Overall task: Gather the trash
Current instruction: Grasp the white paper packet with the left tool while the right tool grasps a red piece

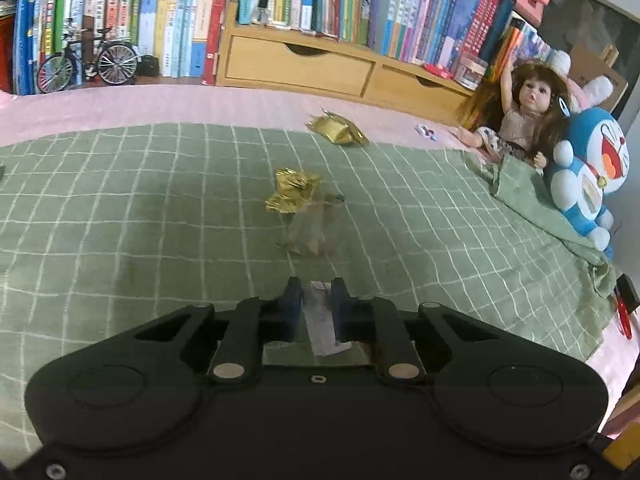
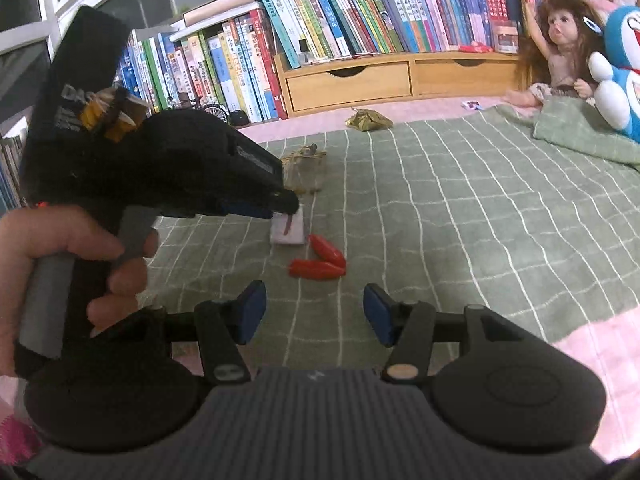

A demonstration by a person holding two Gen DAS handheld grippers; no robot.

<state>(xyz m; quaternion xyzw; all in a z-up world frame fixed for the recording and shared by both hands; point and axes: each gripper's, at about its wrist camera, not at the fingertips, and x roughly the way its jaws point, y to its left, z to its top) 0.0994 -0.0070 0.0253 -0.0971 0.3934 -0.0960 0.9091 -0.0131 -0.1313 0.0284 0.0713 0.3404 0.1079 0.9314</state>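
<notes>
My left gripper (image 1: 317,296) is shut on a pale pink-white wrapper (image 1: 320,326), low over the green checked blanket (image 1: 120,220). The right wrist view shows the same gripper (image 2: 286,209), held by a hand (image 2: 60,248), pinching that wrapper (image 2: 289,234) where it rests on the blanket. Ahead lie a crumpled gold wrapper (image 1: 292,192), a clear plastic wrapper (image 1: 312,234) and a second gold wrapper (image 1: 338,130). My right gripper (image 2: 315,316) is open and holds nothing. It hovers just short of two red wrappers (image 2: 320,262).
A doll (image 1: 520,120) and a blue plush toy (image 1: 588,176) sit at the blanket's right edge. A tiny wrapper (image 1: 426,131) lies on the pink sheet. Books, wooden drawers (image 1: 296,66) and a model bicycle (image 1: 88,60) line the back. Red scissors (image 1: 624,316) lie at the right.
</notes>
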